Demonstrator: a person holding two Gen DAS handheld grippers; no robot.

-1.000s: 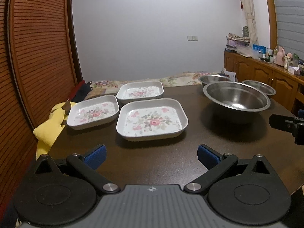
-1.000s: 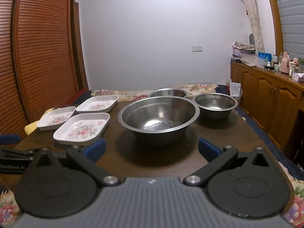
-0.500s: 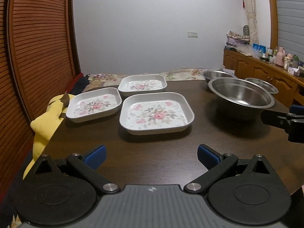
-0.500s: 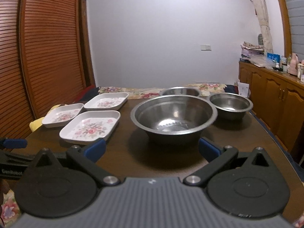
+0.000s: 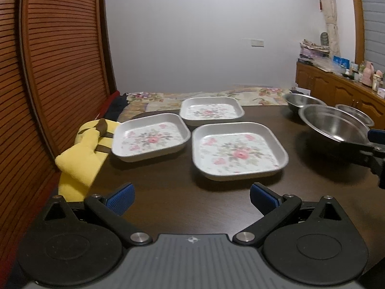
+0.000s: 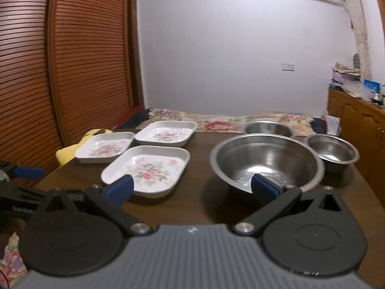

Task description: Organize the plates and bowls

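Three white square floral plates lie on the dark wooden table: a large near one (image 5: 238, 151) (image 6: 146, 168), a left one (image 5: 150, 139) (image 6: 105, 147) and a far one (image 5: 210, 110) (image 6: 167, 133). A large steel bowl (image 5: 334, 127) (image 6: 266, 161) sits to their right, with two smaller steel bowls behind it, one at the back (image 6: 268, 127) and one at the right (image 6: 333, 150). My left gripper (image 5: 191, 197) is open and empty, just short of the large plate. My right gripper (image 6: 191, 187) is open and empty, before the large plate and large bowl.
A yellow cloth (image 5: 81, 154) hangs over the table's left edge beside slatted wooden doors (image 5: 48, 72). A wooden sideboard (image 5: 341, 91) with clutter lines the right wall. The right gripper's finger shows at the right edge of the left wrist view (image 5: 370, 149).
Both grippers have moved forward and left toward the dishes, which now look larger. The right gripper's view has swung so the plates sit nearer its centre. Nothing on the table has moved.
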